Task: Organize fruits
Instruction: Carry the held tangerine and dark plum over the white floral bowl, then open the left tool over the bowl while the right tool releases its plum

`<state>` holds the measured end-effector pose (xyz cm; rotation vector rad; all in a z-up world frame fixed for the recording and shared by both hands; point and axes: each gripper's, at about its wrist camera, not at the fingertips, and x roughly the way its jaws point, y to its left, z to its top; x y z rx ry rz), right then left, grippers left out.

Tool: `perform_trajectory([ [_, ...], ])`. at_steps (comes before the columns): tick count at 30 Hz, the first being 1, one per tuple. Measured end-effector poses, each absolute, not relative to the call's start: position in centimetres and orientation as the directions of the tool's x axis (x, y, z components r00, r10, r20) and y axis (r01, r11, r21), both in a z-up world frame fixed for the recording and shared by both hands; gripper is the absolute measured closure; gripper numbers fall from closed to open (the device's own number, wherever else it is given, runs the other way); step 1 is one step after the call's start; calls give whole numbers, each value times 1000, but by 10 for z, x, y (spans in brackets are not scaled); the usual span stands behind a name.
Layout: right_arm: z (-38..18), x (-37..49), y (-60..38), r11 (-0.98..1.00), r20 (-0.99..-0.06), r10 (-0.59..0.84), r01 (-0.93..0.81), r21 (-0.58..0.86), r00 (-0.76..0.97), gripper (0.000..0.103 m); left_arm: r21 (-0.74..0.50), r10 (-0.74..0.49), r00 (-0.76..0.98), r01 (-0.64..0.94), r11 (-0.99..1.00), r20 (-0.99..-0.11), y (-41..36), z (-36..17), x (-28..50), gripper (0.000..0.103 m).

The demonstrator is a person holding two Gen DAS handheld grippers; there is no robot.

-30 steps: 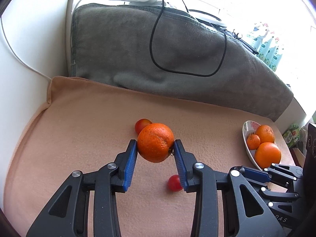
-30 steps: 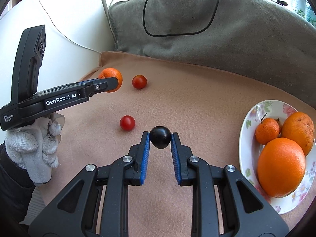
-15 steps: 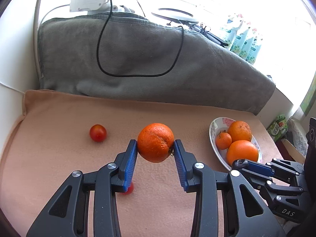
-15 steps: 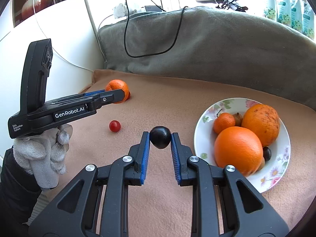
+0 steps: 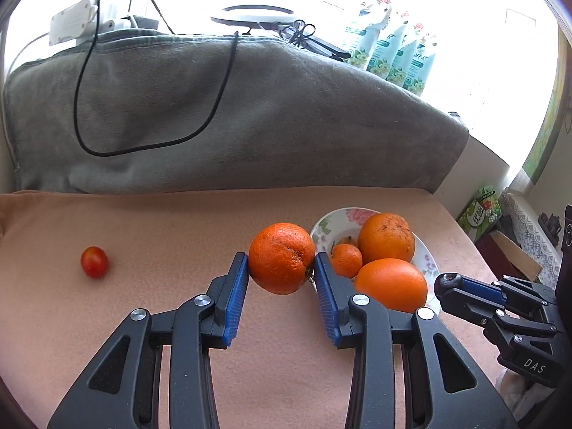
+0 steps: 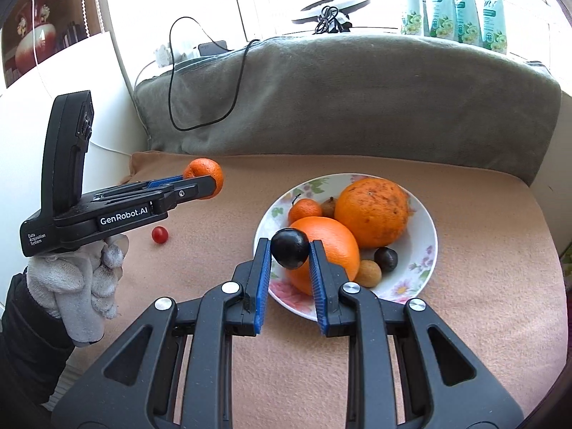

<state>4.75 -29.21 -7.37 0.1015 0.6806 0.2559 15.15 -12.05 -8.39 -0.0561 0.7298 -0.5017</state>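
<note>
Orange [image 5: 281, 257] pinched crosswise in my left hand-held gripper [image 5: 281, 273], lifted off the worktop [image 5: 178, 221] just beside the plate [image 6: 425, 239] so it can go in with the other fruit; my right hand-held gripper [image 6: 289, 250] clamps a dark plum [image 6: 289, 248] over the plate's near rim, one cherry tomato [image 5: 94, 261] lies well apart to the left, waiting

A home: beyond the jaws a grey blanket [image 6: 357, 100] covers a windowsill ledge; a red vase [image 6: 34, 41] stands on a shelf up left.
</note>
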Motion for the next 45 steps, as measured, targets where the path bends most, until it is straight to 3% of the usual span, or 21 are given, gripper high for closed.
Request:
perform_trajectory([
  [24, -99, 68, -341, 970, -645, 231, -121, 211, 728, 80, -193, -490, 559, 506, 841, -668, -203, -94, 184, 67],
  [45, -107, 75, -342, 967, -658, 240, -117, 226, 714, 80, -214, -507, 533, 516, 829, -678, -208, -100, 189, 66],
])
